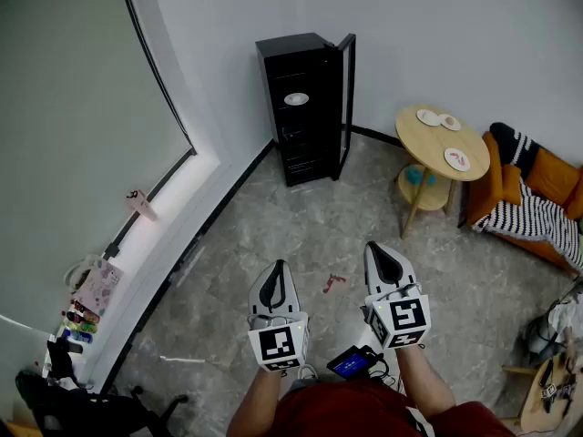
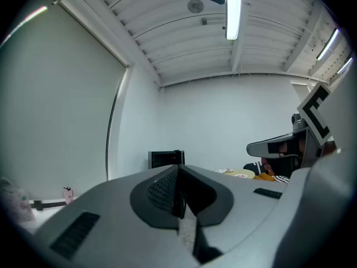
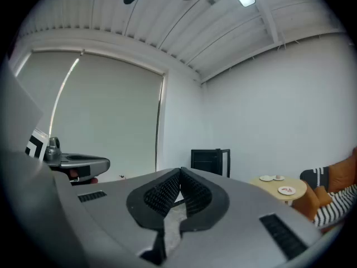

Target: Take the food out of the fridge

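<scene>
Both grippers are held level and side by side, low in the head view, well apart from the black mini fridge (image 1: 301, 107). It's stood against the white wall with its door (image 1: 347, 103) swung wide. A pale round dish of food (image 1: 296, 99) can be seen on an upper shelf inside, but what's on it can't be made out, way too small.

The left gripper (image 1: 277, 276) has its fingers pressed together with nothing pinched between them. Same story for the right gripper (image 1: 381, 260): pads squeezed tight, nothing caught. In both gripper views the fridge is framed just above the joined tips, far off.

Over to the right, a round wooden table (image 1: 442, 142) is set near the fridge, with three small plates (image 1: 457, 159) laid on top. An orange sofa (image 1: 547, 185) draped with a striped blanket (image 1: 533, 217) is parked just beside it. A small red scrap (image 1: 333, 282) is left on the grey stone floor (image 1: 301, 235) just ahead of the gripper tips.
</scene>
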`<move>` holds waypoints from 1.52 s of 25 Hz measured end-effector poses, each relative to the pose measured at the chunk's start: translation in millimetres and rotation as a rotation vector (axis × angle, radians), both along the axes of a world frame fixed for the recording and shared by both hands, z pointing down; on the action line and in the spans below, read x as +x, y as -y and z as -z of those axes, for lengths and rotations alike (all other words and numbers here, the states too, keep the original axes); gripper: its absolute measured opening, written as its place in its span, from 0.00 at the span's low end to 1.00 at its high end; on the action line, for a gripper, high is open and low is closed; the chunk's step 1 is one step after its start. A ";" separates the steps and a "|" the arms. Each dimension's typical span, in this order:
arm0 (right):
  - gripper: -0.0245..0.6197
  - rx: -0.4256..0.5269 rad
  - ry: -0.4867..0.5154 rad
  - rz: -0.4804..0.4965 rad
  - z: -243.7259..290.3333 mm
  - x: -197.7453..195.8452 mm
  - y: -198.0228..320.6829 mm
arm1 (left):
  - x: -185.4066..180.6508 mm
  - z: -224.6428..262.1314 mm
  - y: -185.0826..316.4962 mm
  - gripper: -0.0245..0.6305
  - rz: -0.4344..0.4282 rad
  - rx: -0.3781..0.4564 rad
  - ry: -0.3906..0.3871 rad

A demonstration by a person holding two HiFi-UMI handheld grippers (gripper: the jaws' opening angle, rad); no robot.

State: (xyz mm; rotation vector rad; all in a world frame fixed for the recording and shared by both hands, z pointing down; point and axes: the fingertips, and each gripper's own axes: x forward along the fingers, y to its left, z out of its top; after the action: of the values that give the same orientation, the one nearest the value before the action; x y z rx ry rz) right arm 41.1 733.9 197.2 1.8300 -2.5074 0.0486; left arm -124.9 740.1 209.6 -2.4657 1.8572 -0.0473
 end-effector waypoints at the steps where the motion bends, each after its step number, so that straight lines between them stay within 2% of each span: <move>1: 0.07 0.000 0.000 0.001 0.0 -0.3 0.2 | -0.3 0.2 0.5 0.06 0.001 0.000 0.000; 15: 0.07 0.002 0.016 -0.007 0.6 14.6 -6.3 | 12.5 3.3 -5.0 0.06 0.001 0.002 0.014; 22: 0.07 -0.001 0.051 -0.024 -0.3 39.3 -7.3 | 33.6 1.4 -9.9 0.06 0.008 -0.006 0.012; 29: 0.07 0.001 0.059 0.000 -6.8 72.5 -8.2 | 66.2 -2.4 -11.6 0.06 0.026 -0.009 0.016; 38: 0.07 0.003 0.041 0.035 -6.2 83.4 -8.1 | 84.4 -7.9 -11.4 0.06 0.040 -0.023 0.005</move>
State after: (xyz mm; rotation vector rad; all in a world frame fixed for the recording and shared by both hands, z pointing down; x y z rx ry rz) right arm 124.5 742.0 203.4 1.8040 -2.5673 0.0824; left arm -40.5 751.5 217.4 -2.4405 1.9155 -0.0762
